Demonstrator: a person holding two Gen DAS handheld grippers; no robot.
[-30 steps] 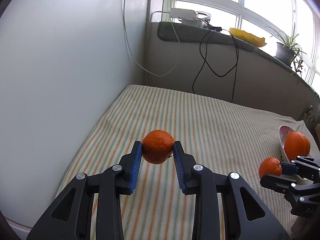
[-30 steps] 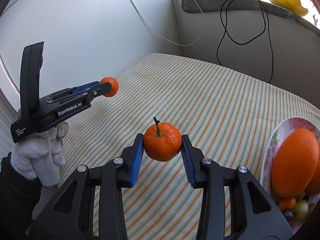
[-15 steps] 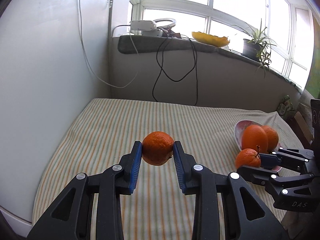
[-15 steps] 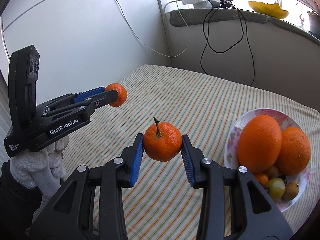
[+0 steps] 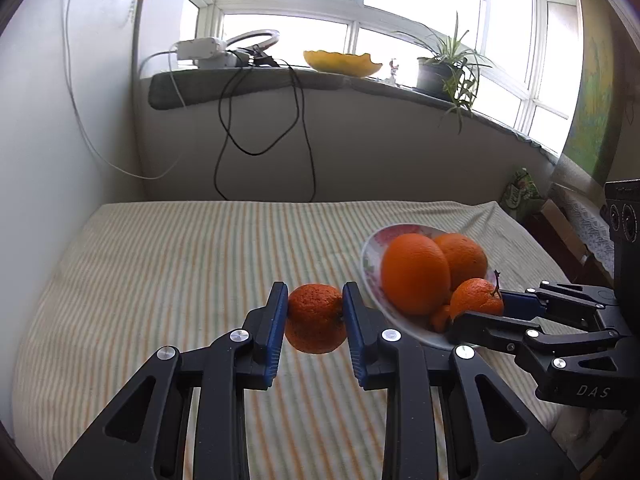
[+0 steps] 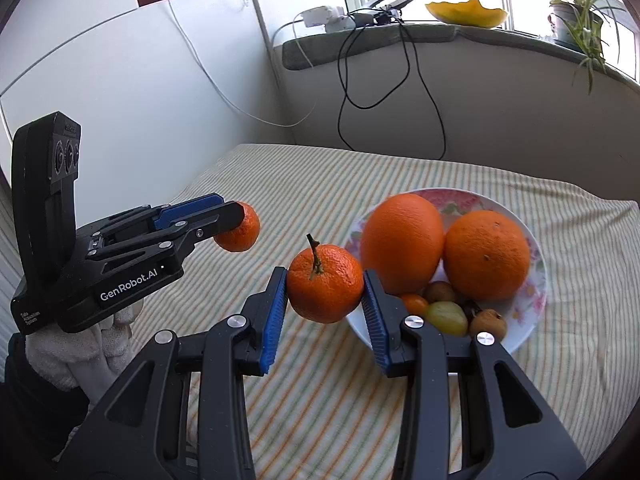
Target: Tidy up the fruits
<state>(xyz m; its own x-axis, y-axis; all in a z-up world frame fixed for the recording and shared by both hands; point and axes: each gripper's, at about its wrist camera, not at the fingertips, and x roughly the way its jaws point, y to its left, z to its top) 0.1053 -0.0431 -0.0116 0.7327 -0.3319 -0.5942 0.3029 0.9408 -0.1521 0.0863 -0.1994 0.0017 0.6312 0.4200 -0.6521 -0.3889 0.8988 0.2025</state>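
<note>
My left gripper (image 5: pixel 315 312) is shut on a small mandarin (image 5: pixel 316 318) and holds it above the striped cloth, left of the plate (image 5: pixel 370 258). My right gripper (image 6: pixel 325 284) is shut on a stemmed mandarin (image 6: pixel 325 282) and holds it at the near left rim of the plate (image 6: pixel 536 280). The plate carries two big oranges (image 6: pixel 402 242) (image 6: pixel 486 254) and several small fruits (image 6: pixel 446 316). The left gripper with its mandarin (image 6: pixel 240 234) shows in the right wrist view; the right gripper's mandarin (image 5: pixel 476 298) shows in the left wrist view.
The table wears a striped cloth (image 5: pixel 180 264). A white wall (image 5: pixel 48 160) stands at the left. A low wall with hanging cables (image 5: pixel 260 148) runs behind, under a sill with a yellow bowl (image 5: pixel 342 63) and a potted plant (image 5: pixel 440 72).
Both grippers have swung right toward the plate, each still holding its mandarin. The plate has come fully into both views and closer.
</note>
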